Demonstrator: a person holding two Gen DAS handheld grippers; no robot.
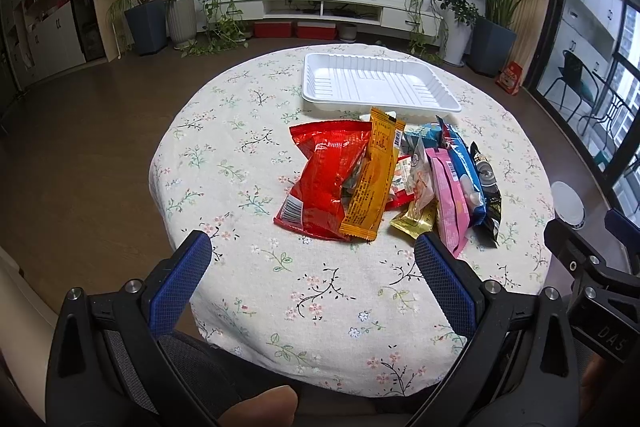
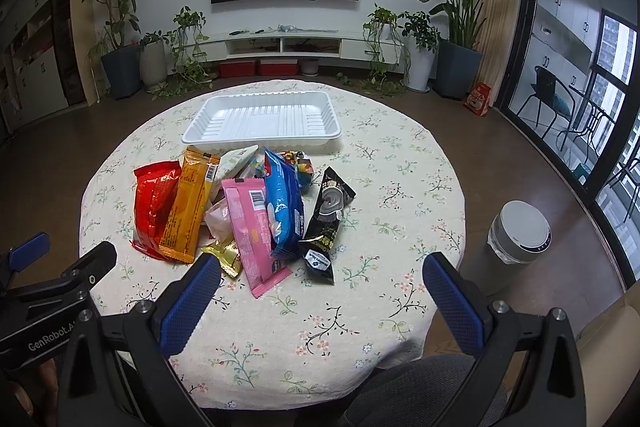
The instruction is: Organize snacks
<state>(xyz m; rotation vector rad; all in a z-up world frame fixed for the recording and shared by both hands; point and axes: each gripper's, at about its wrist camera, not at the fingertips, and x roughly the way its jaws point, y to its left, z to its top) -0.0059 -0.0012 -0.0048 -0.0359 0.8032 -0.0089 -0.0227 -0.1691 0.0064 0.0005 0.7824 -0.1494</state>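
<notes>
Tray (image 1: 380, 83) at table's (image 1: 240, 267) far side, snack pile (image 1: 384, 179) just before it — packets overlapping
</notes>
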